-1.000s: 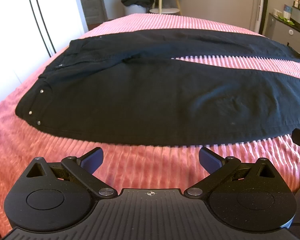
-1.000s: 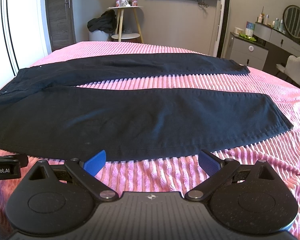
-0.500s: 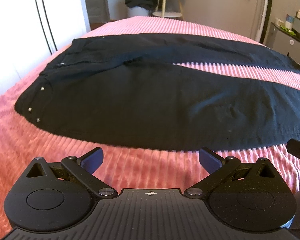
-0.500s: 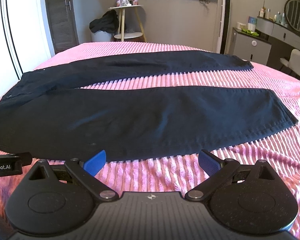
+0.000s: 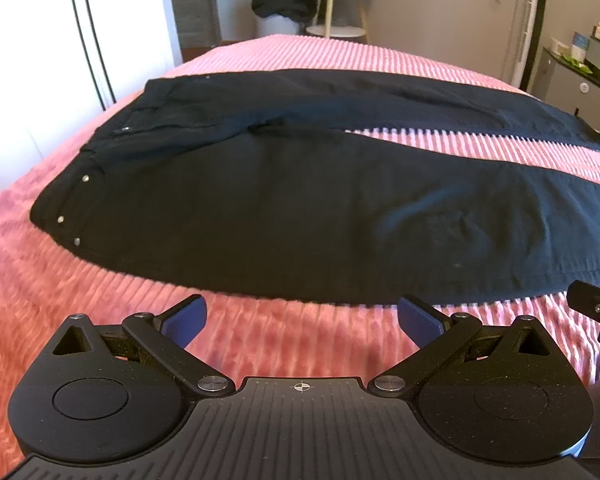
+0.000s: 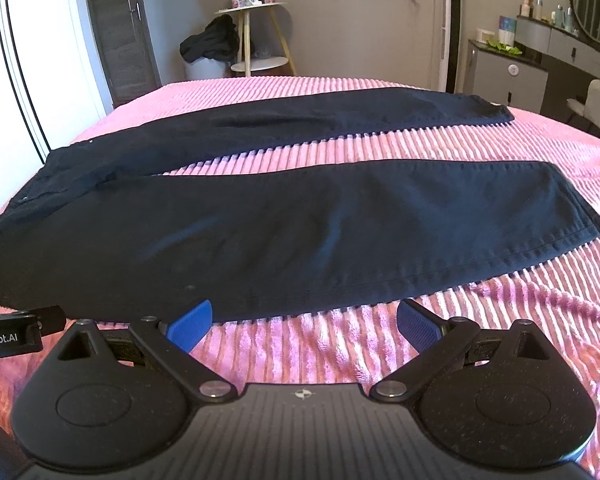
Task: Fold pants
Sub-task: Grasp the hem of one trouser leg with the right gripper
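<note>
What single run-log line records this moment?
stage: pre-grasp | pants: flat on bed, legs apart | left gripper: open, near waist | right gripper: open, at near leg

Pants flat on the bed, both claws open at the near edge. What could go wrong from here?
1. The black pants lie flat on the ribbed pink bedspread; a pinch at the near seam could grab the plush cover too.
2. The legs are splayed apart, so folding one over may leave the hems misaligned.
3. The left claw and right claw sit close together; they may collide.
</note>
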Available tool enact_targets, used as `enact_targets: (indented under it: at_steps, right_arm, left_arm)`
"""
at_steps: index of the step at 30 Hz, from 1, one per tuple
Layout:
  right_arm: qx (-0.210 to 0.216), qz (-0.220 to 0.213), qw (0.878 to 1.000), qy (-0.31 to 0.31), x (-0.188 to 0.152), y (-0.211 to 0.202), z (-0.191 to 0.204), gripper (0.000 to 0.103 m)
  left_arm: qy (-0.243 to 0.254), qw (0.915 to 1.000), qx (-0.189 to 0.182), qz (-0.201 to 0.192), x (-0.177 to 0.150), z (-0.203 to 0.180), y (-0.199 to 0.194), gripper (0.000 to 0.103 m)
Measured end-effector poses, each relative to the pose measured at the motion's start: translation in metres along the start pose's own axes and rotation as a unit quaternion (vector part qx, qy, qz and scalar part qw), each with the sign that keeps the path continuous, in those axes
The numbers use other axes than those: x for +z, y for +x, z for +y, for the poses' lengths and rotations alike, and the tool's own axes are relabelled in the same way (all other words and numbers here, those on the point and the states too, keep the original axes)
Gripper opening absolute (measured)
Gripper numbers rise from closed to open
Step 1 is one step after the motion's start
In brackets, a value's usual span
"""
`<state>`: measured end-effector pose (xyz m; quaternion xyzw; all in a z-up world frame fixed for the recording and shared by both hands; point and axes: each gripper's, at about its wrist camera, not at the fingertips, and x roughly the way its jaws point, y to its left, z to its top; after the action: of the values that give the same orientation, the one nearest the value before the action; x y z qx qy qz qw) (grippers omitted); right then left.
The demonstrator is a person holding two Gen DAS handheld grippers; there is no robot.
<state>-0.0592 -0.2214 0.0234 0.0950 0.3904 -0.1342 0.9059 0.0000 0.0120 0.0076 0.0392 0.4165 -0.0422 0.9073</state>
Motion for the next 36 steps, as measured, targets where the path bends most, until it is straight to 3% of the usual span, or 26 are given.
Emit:
enact_targets:
  at_steps: [12,17,22,27,31,33,36]
  right_arm:
    - [0.037,0.020,0.998,0.035,0.004,0.008,-0.013,0.099]
    - [0.057,0.045,0.995,0.068,0.015,0.024,-0.029,0.099]
    - [-0.012,0.057,0.996,0.073,0.050,0.069,-0.059,0.099]
    - [-0.044,0.116,0.987,0.098,0.068,0.131,-0.102,0.099]
    - [-0.010,0.109,0.986,0.129,0.059,0.142,-0.128,0.099]
    - [0.004,0.107,0.986,0.126,0.056,0.142,-0.133,0.099]
    - [0.009,0.183,0.981,0.055,0.075,0.147,-0.123,0.099]
  left_arm:
    - [-0.008,0.9999,-0.003,0.011,0.004,0.001,0.004,0.103]
    - [-0.001,0.9988,-0.004,0.048,0.016,-0.002,0.020,0.103]
    - [-0.056,0.9973,-0.006,0.047,0.049,0.003,0.044,0.103]
    - [-0.115,0.9929,0.030,0.010,0.095,-0.005,0.083,0.103]
    - [-0.114,0.9868,0.114,-0.016,0.121,-0.020,0.135,0.103]
    - [-0.127,0.9829,0.133,-0.014,0.126,-0.021,0.157,0.103]
    - [-0.126,0.9803,0.150,-0.026,0.128,-0.015,0.176,0.103]
